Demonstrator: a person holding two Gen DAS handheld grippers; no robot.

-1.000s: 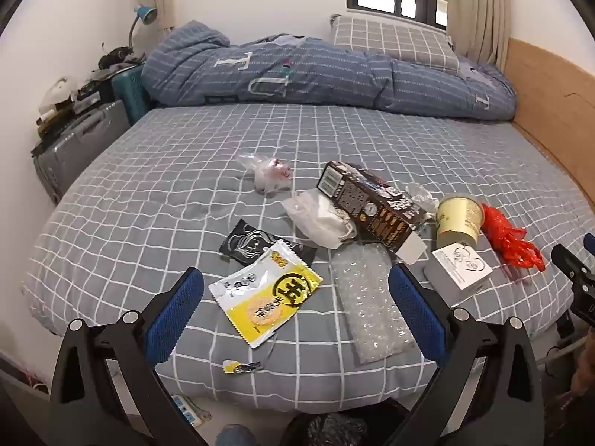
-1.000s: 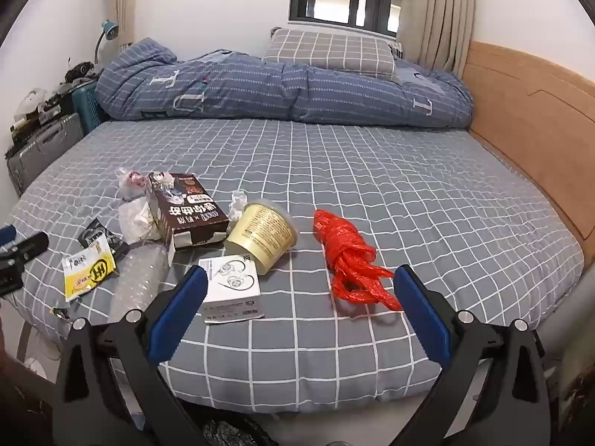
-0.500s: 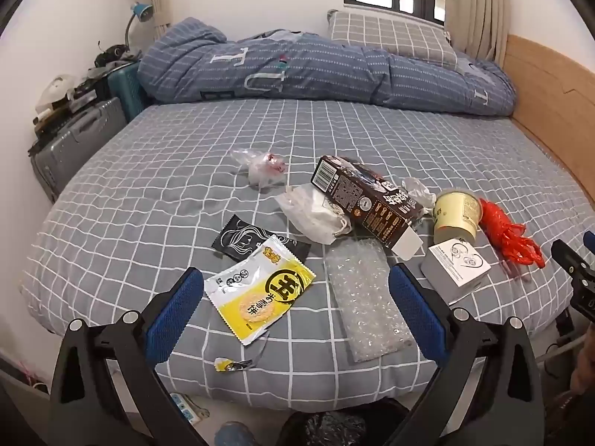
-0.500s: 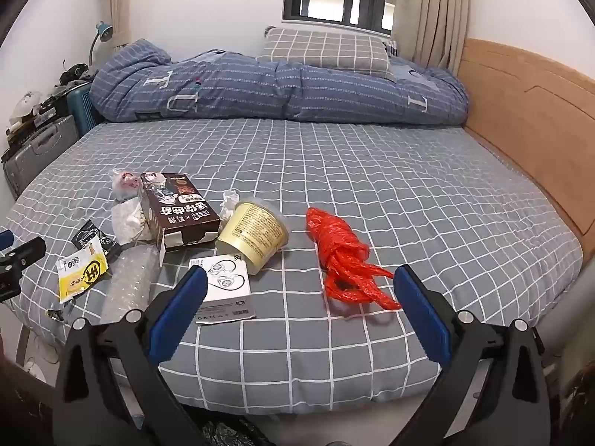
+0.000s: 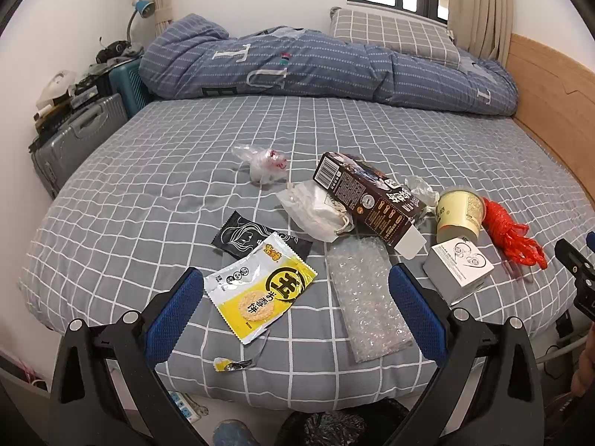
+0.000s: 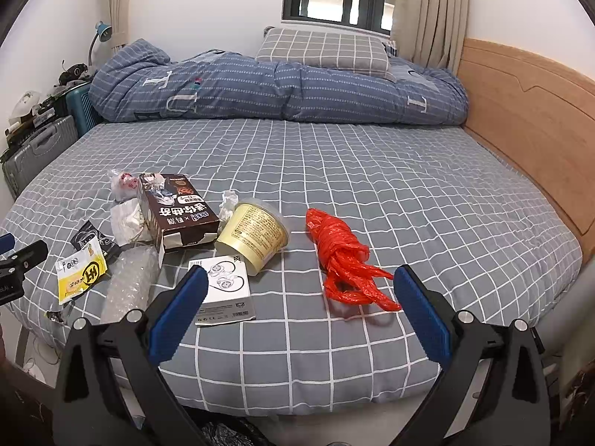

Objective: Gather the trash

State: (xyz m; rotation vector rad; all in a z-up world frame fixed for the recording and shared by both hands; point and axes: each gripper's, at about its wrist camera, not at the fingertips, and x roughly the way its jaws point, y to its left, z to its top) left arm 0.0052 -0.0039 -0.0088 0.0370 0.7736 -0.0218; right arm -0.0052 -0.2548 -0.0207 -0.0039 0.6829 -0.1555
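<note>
Trash litters bed [image 6: 372,186] between suitcases [image 5: 74,137] and headboard [image 6: 528,119].

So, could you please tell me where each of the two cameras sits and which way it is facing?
Left wrist: on the left gripper, open, at the bed's near edge, facing the yellow snack packet and bubble wrap; a hand edge shows at far right.
Right wrist: on the right gripper, open, further right, facing the red plastic bag and white box.
Shared: the brown carton, the cup, the folded duvet.
</note>
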